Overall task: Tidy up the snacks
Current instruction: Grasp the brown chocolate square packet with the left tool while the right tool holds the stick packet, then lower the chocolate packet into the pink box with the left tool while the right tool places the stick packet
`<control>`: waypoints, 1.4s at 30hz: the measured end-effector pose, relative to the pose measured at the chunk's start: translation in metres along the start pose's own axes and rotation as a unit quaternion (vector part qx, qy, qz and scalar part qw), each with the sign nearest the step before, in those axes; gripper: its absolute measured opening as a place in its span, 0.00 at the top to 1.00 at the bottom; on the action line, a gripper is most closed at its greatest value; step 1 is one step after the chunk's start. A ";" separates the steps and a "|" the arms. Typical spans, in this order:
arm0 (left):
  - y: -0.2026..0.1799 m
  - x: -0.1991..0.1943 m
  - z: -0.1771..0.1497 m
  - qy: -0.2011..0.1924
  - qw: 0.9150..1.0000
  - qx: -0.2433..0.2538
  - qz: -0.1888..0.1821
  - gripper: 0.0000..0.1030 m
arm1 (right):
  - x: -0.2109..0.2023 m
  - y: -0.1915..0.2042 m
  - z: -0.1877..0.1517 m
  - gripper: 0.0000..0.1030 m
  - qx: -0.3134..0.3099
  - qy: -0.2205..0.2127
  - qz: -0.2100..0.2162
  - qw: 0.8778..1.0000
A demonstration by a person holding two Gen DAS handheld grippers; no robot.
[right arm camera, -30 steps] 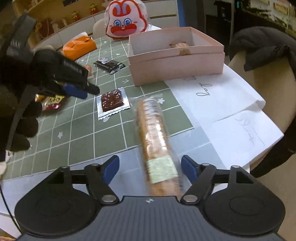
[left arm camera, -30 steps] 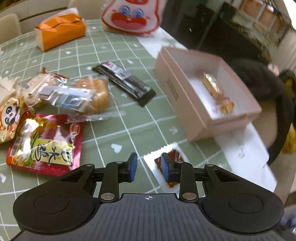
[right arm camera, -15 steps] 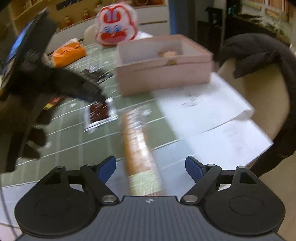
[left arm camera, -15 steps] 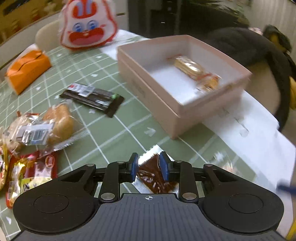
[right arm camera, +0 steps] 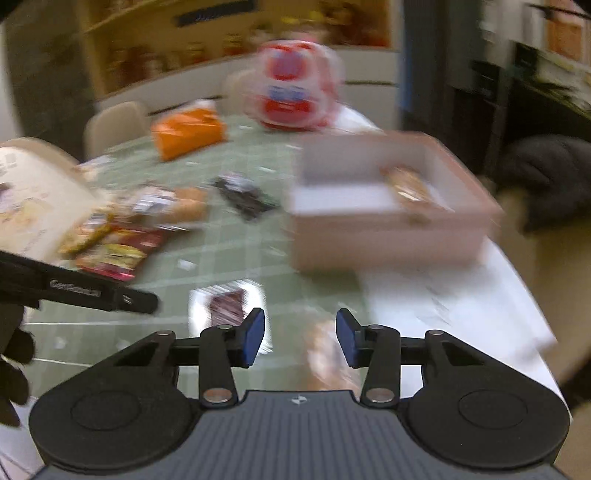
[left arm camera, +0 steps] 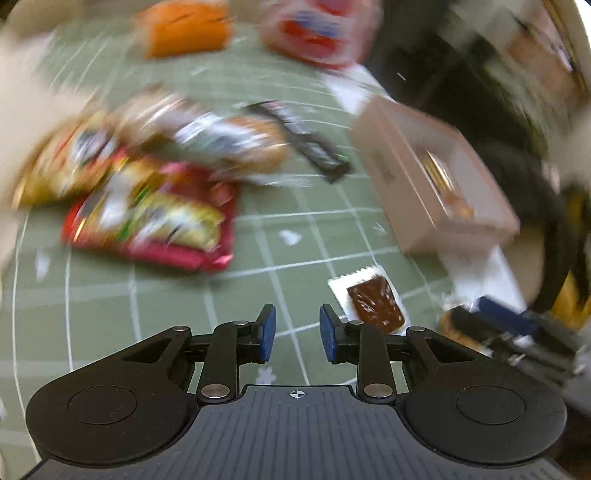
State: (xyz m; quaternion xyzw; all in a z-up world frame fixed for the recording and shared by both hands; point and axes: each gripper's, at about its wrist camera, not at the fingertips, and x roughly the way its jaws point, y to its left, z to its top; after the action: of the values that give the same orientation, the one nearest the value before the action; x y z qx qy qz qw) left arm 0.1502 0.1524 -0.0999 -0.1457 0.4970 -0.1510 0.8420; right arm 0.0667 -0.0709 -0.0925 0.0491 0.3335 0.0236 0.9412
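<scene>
Both views are motion-blurred. The pink box (left arm camera: 436,177) stands at the right of the green checked table with a wrapped snack (right arm camera: 410,186) inside; it also shows in the right wrist view (right arm camera: 388,236). A brown snack in a clear packet (left arm camera: 373,302) lies just right of my left gripper (left arm camera: 293,332), which is open and empty over the cloth. My right gripper (right arm camera: 300,338) is open; a long biscuit pack (right arm camera: 328,358) lies on the table under and between its fingers, not held. The brown packet (right arm camera: 227,306) lies to its left.
A pile of snack bags (left arm camera: 147,206), a bread pack (left arm camera: 236,144) and a dark bar (left arm camera: 306,140) lie at the left and middle. An orange tissue pack (left arm camera: 184,26) and rabbit bag (right arm camera: 291,92) sit at the back. White paper (right arm camera: 443,306) lies at the right. A dark garment (right arm camera: 554,173) is beyond.
My left gripper swung left off the brown packet and opened slightly wider. My right gripper narrowed and moved forward over the biscuit pack. Both views blurred.
</scene>
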 end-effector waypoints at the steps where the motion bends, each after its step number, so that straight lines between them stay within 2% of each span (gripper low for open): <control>1: 0.008 -0.003 0.000 -0.002 1.000 -0.023 -0.005 0.71 | 0.006 0.007 0.005 0.58 -0.012 0.000 0.023 1.000; 3: 0.019 -0.008 -0.001 -0.008 0.999 -0.049 -0.008 0.71 | 0.023 0.019 0.013 0.58 -0.031 0.015 0.060 0.998; 6: 0.021 -0.014 0.001 -0.015 0.999 -0.039 -0.001 0.71 | 0.042 0.027 0.015 0.52 -0.037 0.018 0.050 0.998; 8: 0.020 -0.016 0.003 -0.021 0.999 -0.030 -0.001 0.71 | 0.057 0.026 0.013 0.52 -0.013 0.045 0.058 0.997; 9: 0.019 -0.018 0.003 -0.024 0.999 -0.027 -0.002 0.71 | 0.064 0.023 0.010 0.49 0.012 0.077 0.092 0.993; 12: 0.011 -0.019 0.004 -0.028 1.000 -0.011 -0.009 0.71 | 0.049 0.021 0.001 0.48 0.022 0.085 0.161 0.983; 13: 0.006 -0.017 0.004 -0.027 1.000 -0.001 -0.010 0.71 | 0.043 0.020 -0.002 0.48 0.020 0.080 0.161 0.983; 14: -0.003 -0.015 0.005 -0.026 0.999 0.018 -0.011 0.71 | 0.033 0.021 -0.005 0.47 0.012 0.070 0.148 0.986; 16: -0.022 -0.010 0.004 -0.023 0.998 0.061 -0.010 0.71 | 0.013 0.017 -0.011 0.44 -0.012 0.045 0.096 0.994; 18: -0.048 -0.003 0.000 -0.019 0.993 0.112 -0.005 0.71 | -0.003 0.008 -0.019 0.39 -0.021 0.025 0.033 0.999; 20: -0.072 0.010 -0.009 -0.003 0.987 0.161 0.009 0.71 | -0.010 -0.006 -0.025 0.34 -0.010 0.022 -0.005 1.000; 23: -0.103 0.033 -0.026 0.018 0.969 0.239 0.061 0.69 | -0.009 -0.030 -0.034 0.33 0.029 0.042 -0.031 0.998; 25: -0.116 0.040 -0.036 0.012 0.955 0.280 0.095 0.67 | -0.011 -0.039 -0.041 0.33 0.046 0.045 -0.046 0.997; 28: -0.126 0.045 -0.043 0.017 0.947 0.302 0.105 0.58 | -0.013 -0.048 -0.045 0.33 0.068 0.037 -0.051 0.996; 30: -0.128 0.047 -0.044 0.023 0.949 0.300 0.096 0.43 | -0.013 -0.052 -0.046 0.32 0.079 0.032 -0.054 0.995; 32: -0.125 0.047 -0.039 0.026 0.956 0.281 0.076 0.38 | -0.015 -0.054 -0.048 0.31 0.085 0.031 -0.054 0.994; 34: -0.119 0.045 -0.034 0.023 0.963 0.260 0.067 0.41 | -0.015 -0.055 -0.051 0.29 0.091 0.029 -0.051 0.994; 35: -0.116 0.044 -0.032 0.018 0.966 0.250 0.070 0.48 | -0.015 -0.054 -0.052 0.29 0.093 0.029 -0.050 0.994; 36: -0.112 0.042 -0.029 0.010 0.967 0.240 0.081 0.50 | -0.014 -0.054 -0.054 0.28 0.096 0.028 -0.049 0.994; 38: -0.103 0.041 -0.024 0.003 0.971 0.219 0.101 0.49 | -0.014 -0.052 -0.058 0.25 0.098 0.029 -0.045 0.994; 39: -0.098 0.043 -0.022 0.008 0.972 0.211 0.105 0.46 | -0.013 -0.051 -0.060 0.25 0.099 0.033 -0.044 0.994; 42: -0.090 0.043 -0.018 0.012 0.976 0.198 0.092 0.46 | -0.010 -0.045 -0.064 0.23 0.088 0.036 -0.050 0.994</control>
State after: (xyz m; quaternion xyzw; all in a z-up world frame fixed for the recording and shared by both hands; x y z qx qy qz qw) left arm 0.1440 0.0514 -0.1069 0.0723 0.4787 -0.1705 0.8582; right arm 0.0192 -0.1113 -0.1402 0.1140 0.3699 -0.0511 0.9206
